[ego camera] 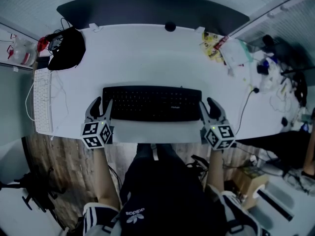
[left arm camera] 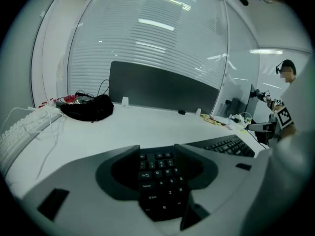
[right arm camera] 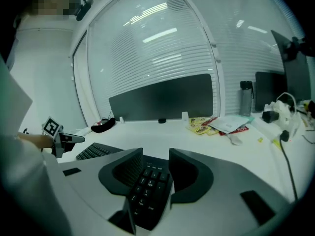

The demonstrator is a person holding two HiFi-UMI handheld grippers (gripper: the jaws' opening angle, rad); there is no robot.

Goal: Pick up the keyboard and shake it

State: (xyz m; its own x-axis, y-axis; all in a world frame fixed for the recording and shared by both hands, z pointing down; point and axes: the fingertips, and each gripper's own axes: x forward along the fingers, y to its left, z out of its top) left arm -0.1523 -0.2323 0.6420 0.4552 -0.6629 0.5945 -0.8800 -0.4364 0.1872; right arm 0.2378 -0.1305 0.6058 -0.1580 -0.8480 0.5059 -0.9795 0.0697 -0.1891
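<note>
A black keyboard (ego camera: 152, 103) lies flat on the white desk (ego camera: 147, 53), near its front edge. My left gripper (ego camera: 101, 107) is at the keyboard's left end, my right gripper (ego camera: 209, 108) at its right end. In the left gripper view the keyboard's (left arm camera: 160, 181) keys show in the gap of the left gripper (left arm camera: 157, 154), whose jaws stand apart. The right gripper view shows the same: the keyboard's (right arm camera: 145, 186) end lies between the spread jaws of the right gripper (right arm camera: 156, 159). Neither gripper's pads are seen pressing on it.
A white keyboard (ego camera: 42, 100) with a cable lies along the desk's left edge, and a black bag (ego camera: 66, 48) sits at the back left. Papers, packets and cables (ego camera: 231, 50) crowd the right side. A dark partition (ego camera: 152, 9) runs along the back.
</note>
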